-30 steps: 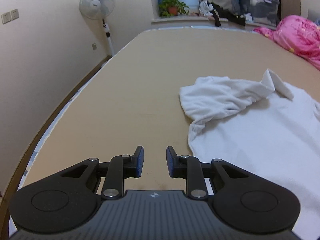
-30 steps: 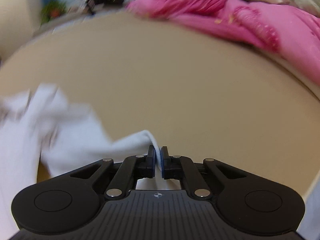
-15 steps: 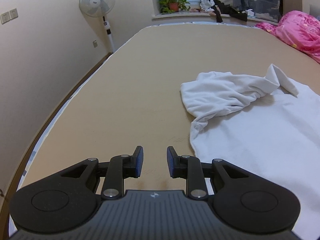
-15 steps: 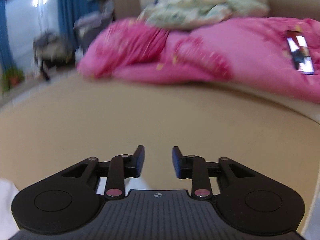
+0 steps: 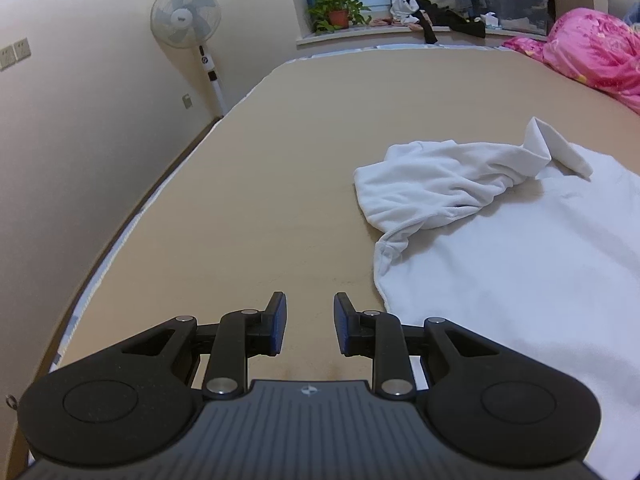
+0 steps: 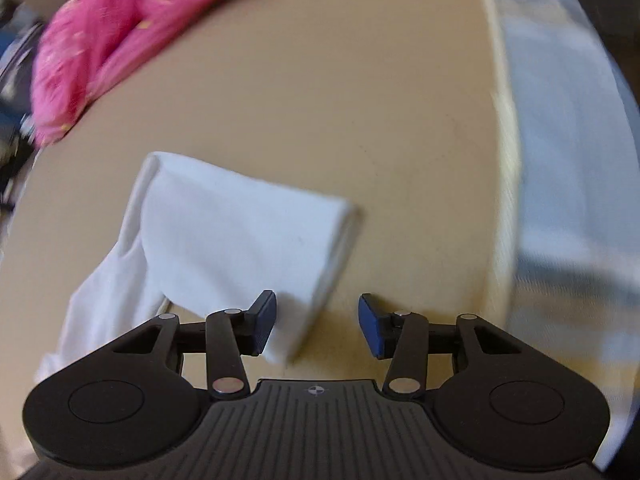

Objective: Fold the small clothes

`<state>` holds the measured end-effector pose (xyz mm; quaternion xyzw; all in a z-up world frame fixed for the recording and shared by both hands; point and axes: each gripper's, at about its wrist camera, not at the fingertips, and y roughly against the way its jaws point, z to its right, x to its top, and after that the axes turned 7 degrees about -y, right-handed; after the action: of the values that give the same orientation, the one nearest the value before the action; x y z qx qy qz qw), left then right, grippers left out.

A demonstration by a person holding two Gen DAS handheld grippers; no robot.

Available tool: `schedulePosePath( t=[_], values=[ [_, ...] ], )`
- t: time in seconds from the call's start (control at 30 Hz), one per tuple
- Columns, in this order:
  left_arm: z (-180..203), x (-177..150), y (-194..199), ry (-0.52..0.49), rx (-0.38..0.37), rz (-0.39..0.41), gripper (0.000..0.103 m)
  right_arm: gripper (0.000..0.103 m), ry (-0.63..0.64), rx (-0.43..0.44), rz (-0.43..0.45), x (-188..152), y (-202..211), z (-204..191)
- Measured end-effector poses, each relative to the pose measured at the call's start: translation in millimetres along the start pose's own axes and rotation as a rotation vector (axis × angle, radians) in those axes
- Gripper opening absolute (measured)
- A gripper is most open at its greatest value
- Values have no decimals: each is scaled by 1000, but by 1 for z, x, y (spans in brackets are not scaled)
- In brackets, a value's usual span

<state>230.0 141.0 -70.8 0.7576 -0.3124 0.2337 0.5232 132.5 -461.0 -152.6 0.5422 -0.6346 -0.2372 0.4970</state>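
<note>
A white shirt [image 5: 500, 264] lies spread on the tan bed [image 5: 280, 160], with one sleeve [image 5: 440, 184] bunched across its upper left. My left gripper [image 5: 310, 320] hovers open over bare bed just left of the shirt's hem, with nothing between its pads. In the right wrist view the other sleeve [image 6: 240, 232] lies flat and folded, and its cuff end reaches in beside the left pad. My right gripper [image 6: 318, 326] stands open above it. Its pads do not press the cloth. The picture is blurred by motion.
A pink quilt [image 5: 592, 52] is heaped at the bed's far right, also in the right wrist view as a pink quilt [image 6: 112, 40]. A standing fan [image 5: 186, 20] and a cluttered windowsill [image 5: 420, 28] are beyond the bed. The bed's edge [image 6: 504, 160] runs close on the right.
My right gripper let go of the white cloth, opened, rolled and swung, and now looks down on the flat sleeve. The left gripper has hardly moved.
</note>
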Motion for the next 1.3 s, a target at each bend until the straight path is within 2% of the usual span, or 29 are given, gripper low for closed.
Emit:
schedulePosePath(
  t=[0.03, 0.07, 0.17, 0.2, 0.27, 0.3, 0.33, 0.37, 0.4, 0.43, 0.47, 0.5, 0.53, 0.6, 0.73, 0.77, 0.83, 0.87, 0.93, 0.97, 1.0, 1.1, 1.17, 1.2, 1.27, 1.3],
  values=[
    [1, 0, -1, -5, 4, 0, 29, 13, 23, 40, 30, 2, -2, -5],
    [1, -1, -2, -10, 12, -4, 29, 2, 45, 52, 52, 4, -6, -8],
    [0, -2, -5, -9, 29, -14, 29, 1, 54, 56, 47, 29, -25, -18],
    [-1, -2, -6, -6, 32, -17, 29, 1, 56, 54, 90, 52, -29, -23],
    [-2, -2, -9, 0, 36, -28, 29, 2, 149, 35, 270, 99, -34, -37],
    [-2, -3, -10, 2, 38, -33, 29, 2, 239, 34, 358, 127, -43, -46],
    [-2, -3, -12, 2, 38, -39, 29, 3, 295, 30, 419, 146, -51, -46],
    [-1, -4, -13, 0, 36, -43, 29, 3, 306, 8, 469, 163, -60, -41],
    [0, -5, -14, -7, 34, -48, 29, 5, 252, -34, 498, 174, -64, -28],
    [1, -5, -15, -14, 35, -49, 29, 16, 161, -52, 499, 178, -65, -13],
    [1, -5, -16, -17, 36, -49, 29, 33, 44, -25, 465, 178, -64, 6],
    [1, -4, -18, -14, 36, -49, 29, 37, -26, 8, 414, 178, -66, 18],
    [1, -3, -19, -7, 34, -50, 29, 38, -90, 40, 344, 176, -70, 26],
    [2, -2, -21, 5, 31, -53, 29, 38, -170, 92, 265, 162, -69, 38],
    [10, -4, -22, -37, 28, -54, 29, 38, -212, 142, 104, 124, -82, 33],
    [13, -5, -21, -51, 28, -53, 29, 38, -191, 132, 118, 119, -87, 24],
    [15, -6, -22, -65, 29, -55, 29, 38, -68, 93, 198, 109, -90, 4],
    [16, -6, -23, -69, 31, -58, 29, 29, 5, 89, 240, 102, -95, -8],
    [17, -7, -23, -71, 35, -58, 29, 4, 60, 121, 249, 102, -108, -22],
    [16, -7, -23, -68, 33, -57, 29, 4, 51, 149, 255, 107, -112, -23],
    [16, -7, -23, -62, 29, -55, 29, 4, 25, 164, 297, 118, -112, -20],
    [18, -6, -21, -65, 8, -48, 29, 4, -63, 181, 461, 164, -113, -16],
    [21, -6, -21, -87, -7, -39, 29, 3, -54, 119, 513, 173, -117, -15],
    [22, -6, -22, -93, -12, -33, 29, 4, -58, 82, 509, 172, -122, -14],
    [25, -2, -23, -85, -24, -17, 29, 8, -76, 41, 432, 168, -130, -15],
    [25, 1, -24, -67, -27, -5, 29, 8, -62, -3, 434, 164, -129, -18]
  ],
)
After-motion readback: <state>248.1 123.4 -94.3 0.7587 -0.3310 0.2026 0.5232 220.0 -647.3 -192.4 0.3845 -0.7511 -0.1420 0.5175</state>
